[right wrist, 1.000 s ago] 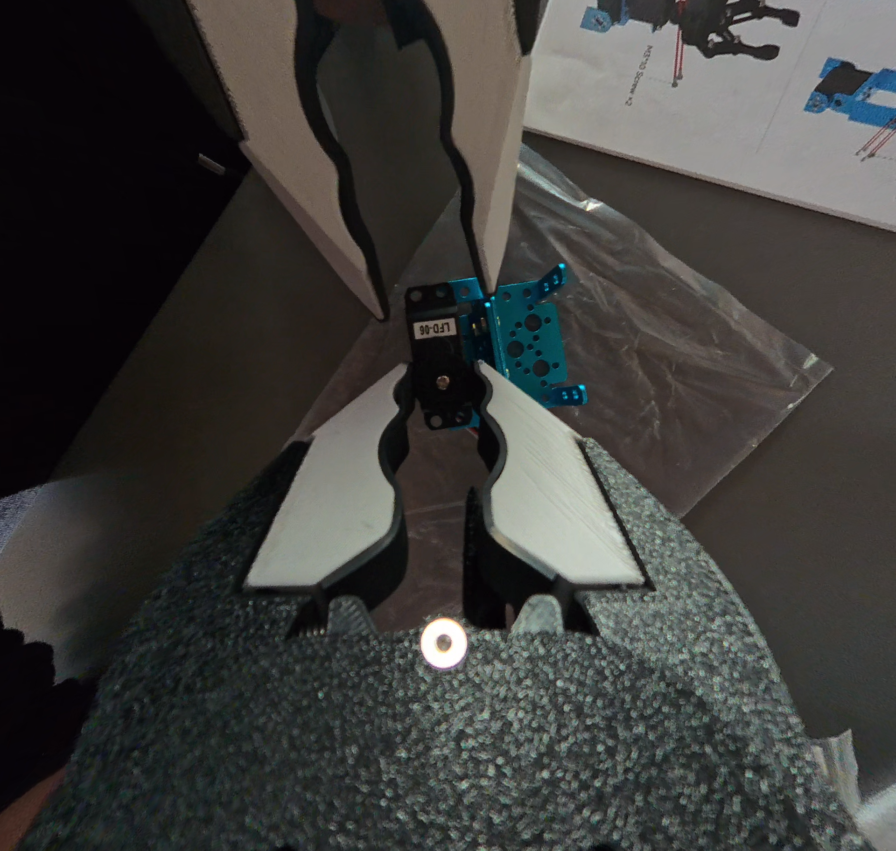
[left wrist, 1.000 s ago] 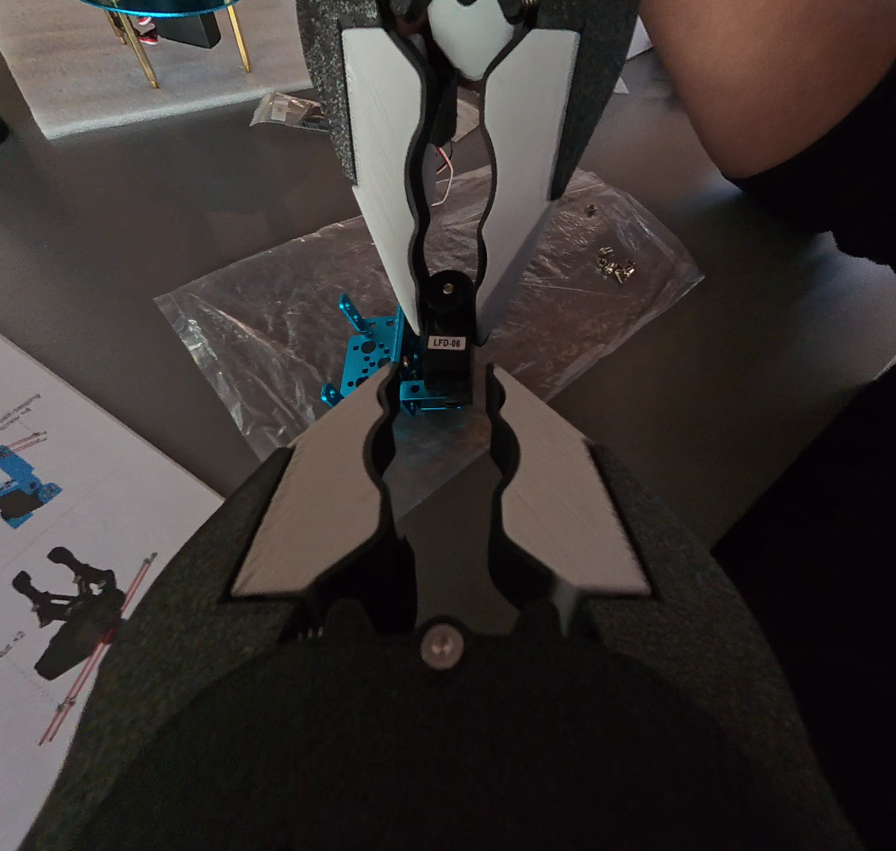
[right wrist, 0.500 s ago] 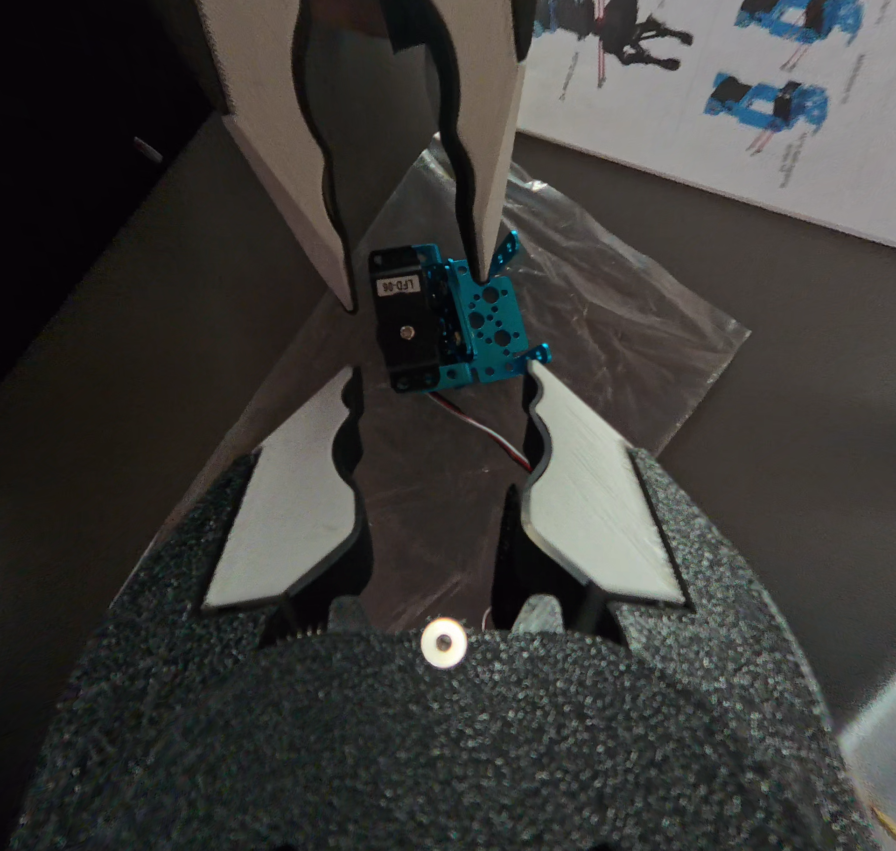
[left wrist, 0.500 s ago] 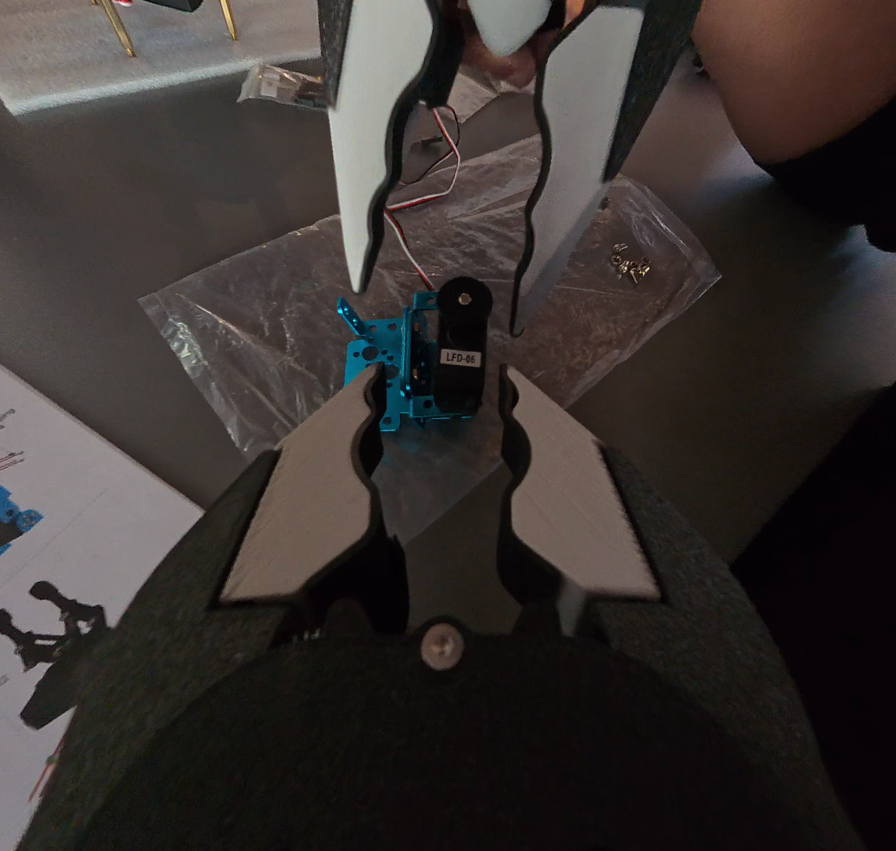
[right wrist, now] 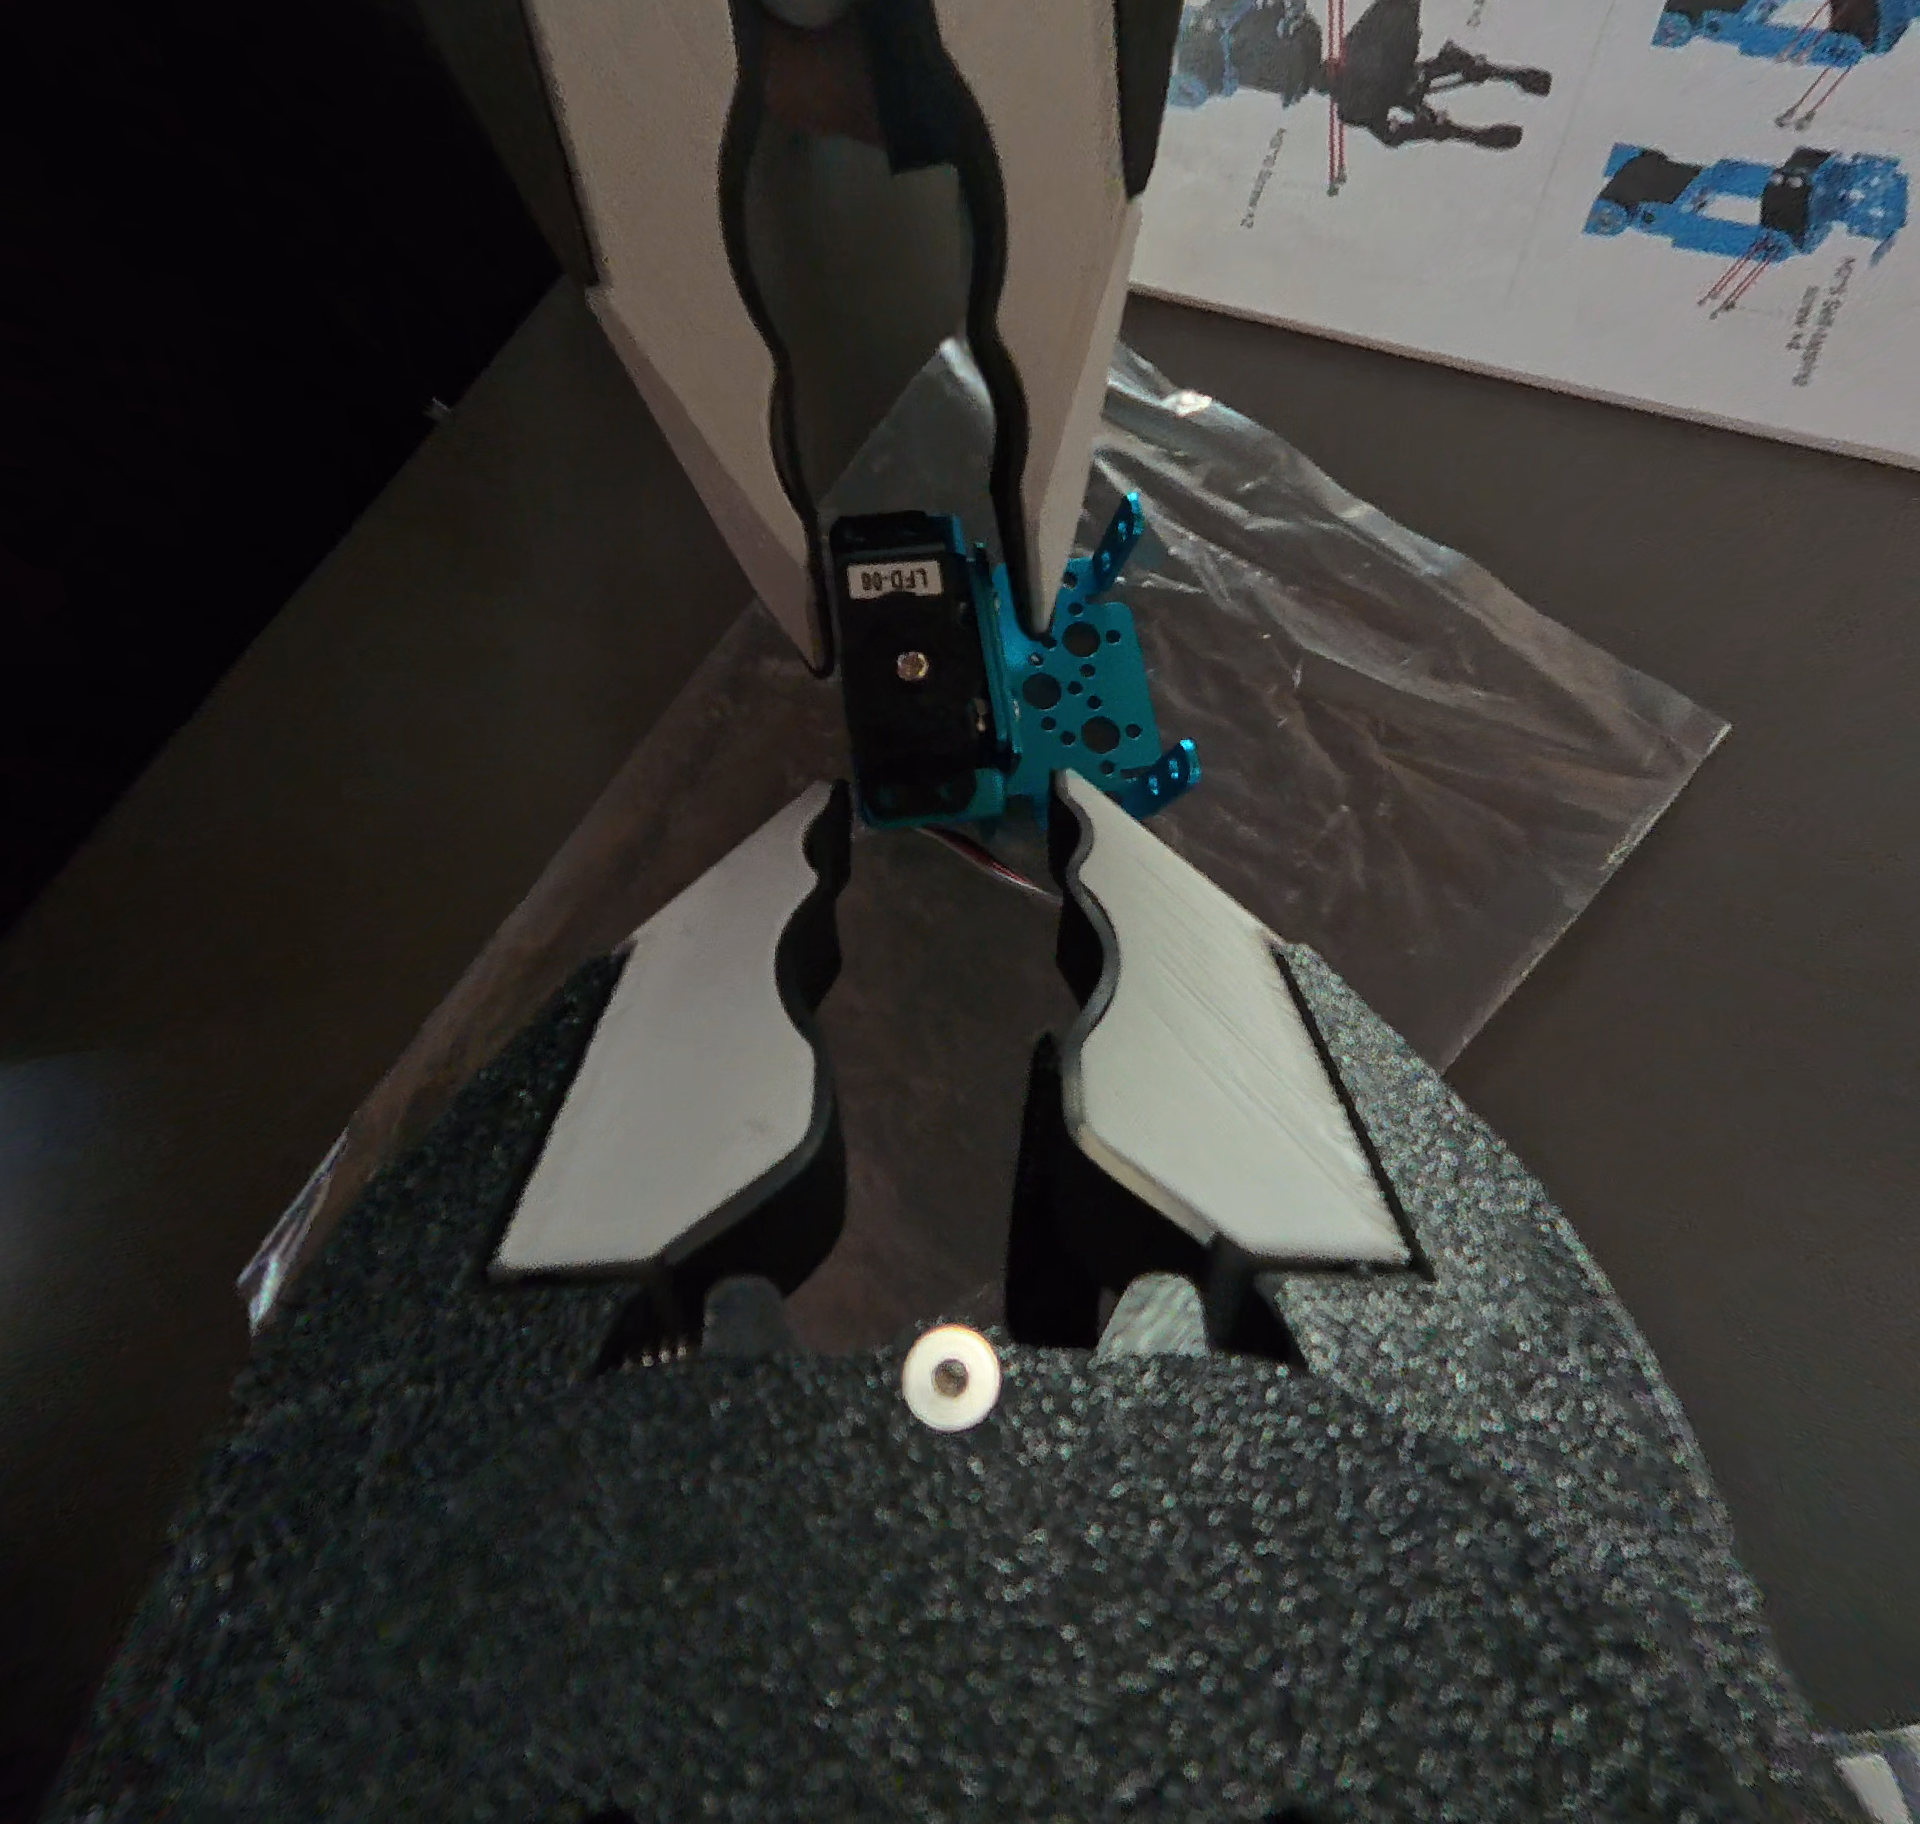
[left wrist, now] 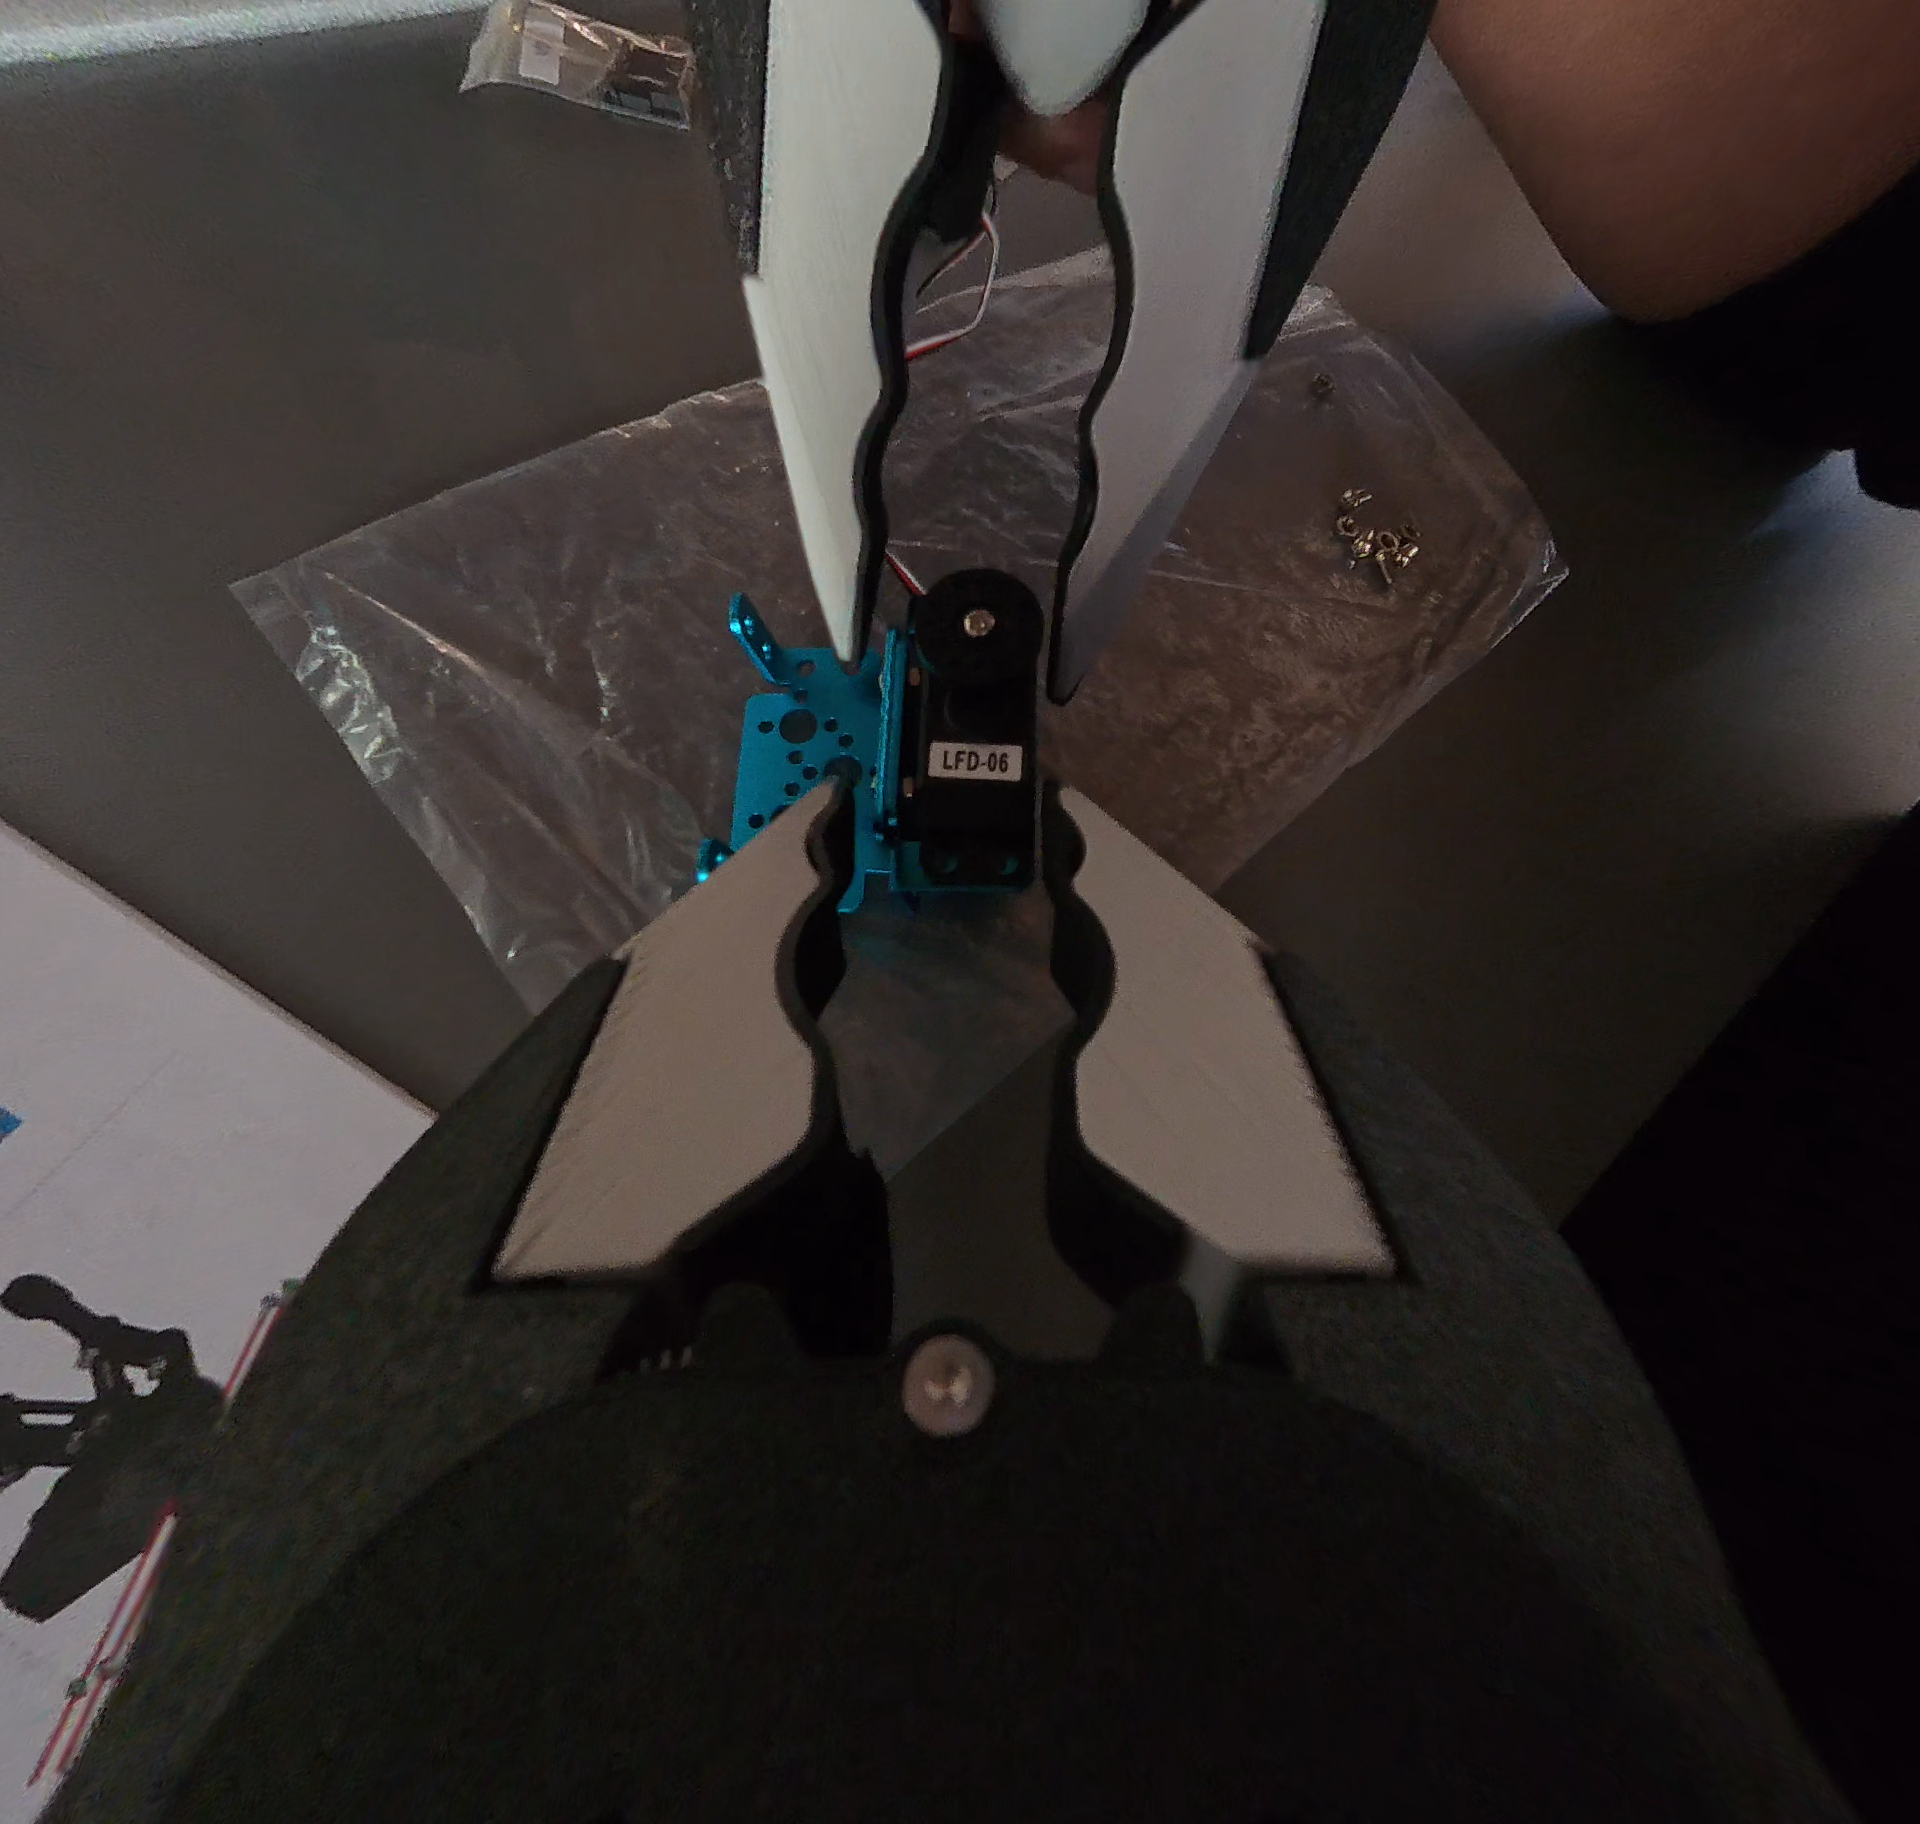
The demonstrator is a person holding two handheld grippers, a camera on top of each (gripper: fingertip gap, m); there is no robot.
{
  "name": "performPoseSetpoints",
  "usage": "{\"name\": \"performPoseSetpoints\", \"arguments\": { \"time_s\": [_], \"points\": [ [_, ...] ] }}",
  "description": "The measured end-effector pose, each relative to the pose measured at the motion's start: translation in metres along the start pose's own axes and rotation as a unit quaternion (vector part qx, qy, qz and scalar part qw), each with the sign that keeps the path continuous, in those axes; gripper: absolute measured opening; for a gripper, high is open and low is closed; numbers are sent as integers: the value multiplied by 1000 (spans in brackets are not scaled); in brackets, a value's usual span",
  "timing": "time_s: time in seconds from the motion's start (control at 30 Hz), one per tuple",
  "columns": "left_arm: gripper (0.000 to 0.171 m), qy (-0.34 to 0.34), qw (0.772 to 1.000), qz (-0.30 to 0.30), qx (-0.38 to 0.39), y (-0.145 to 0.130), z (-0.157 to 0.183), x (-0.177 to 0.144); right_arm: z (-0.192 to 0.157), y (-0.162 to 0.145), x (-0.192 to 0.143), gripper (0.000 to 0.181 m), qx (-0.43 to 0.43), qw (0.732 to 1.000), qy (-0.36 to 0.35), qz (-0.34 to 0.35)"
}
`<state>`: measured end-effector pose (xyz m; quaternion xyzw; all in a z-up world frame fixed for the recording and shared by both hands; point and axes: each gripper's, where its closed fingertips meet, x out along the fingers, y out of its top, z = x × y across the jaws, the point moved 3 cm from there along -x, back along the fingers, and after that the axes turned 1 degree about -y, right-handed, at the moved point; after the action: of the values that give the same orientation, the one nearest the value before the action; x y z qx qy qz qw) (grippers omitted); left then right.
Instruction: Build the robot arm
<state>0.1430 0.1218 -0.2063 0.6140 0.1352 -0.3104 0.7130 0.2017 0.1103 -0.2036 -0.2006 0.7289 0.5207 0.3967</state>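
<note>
Both grippers are facing each other over a clear plastic bag [left wrist: 582, 652] lying on my dark worktop [left wrist: 312, 320]. My left gripper [left wrist: 940, 792] is spread, its fingertips flanking a black motor [left wrist: 971, 735] joined to a blue bracket [left wrist: 800, 746]; I cannot tell if they are touching it. My right gripper [right wrist: 948, 787] is spread too, just short of the pair. Small screws [left wrist: 1377, 538] are lying near the bag's far corner. A printed sheet [right wrist: 1558, 164] is sitting beside the bag.
</note>
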Motion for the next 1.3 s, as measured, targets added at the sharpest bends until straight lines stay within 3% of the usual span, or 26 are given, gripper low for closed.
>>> {"name": "performPoseSetpoints", "arguments": {
  "time_s": [0.53,0.73,0.87,1.03,1.3],
  "points": [
    [27,-49,998,6,-38,2,-1,0,1,3,-3,28,20,997,59,55],
    [34,-43,998,11,-35,4,-3,-4,4,-1,-6,35,22,998,45,45],
    [36,-39,998,19,-37,5,-6,-10,3,9,-23,33,22,996,35,82],
    [36,-42,998,15,-33,4,-3,-8,6,9,-16,42,26,998,19,62],
    [28,-29,998,6,-57,4,1,2,10,-1,-12,38,32,999,11,33]
  ]
}}
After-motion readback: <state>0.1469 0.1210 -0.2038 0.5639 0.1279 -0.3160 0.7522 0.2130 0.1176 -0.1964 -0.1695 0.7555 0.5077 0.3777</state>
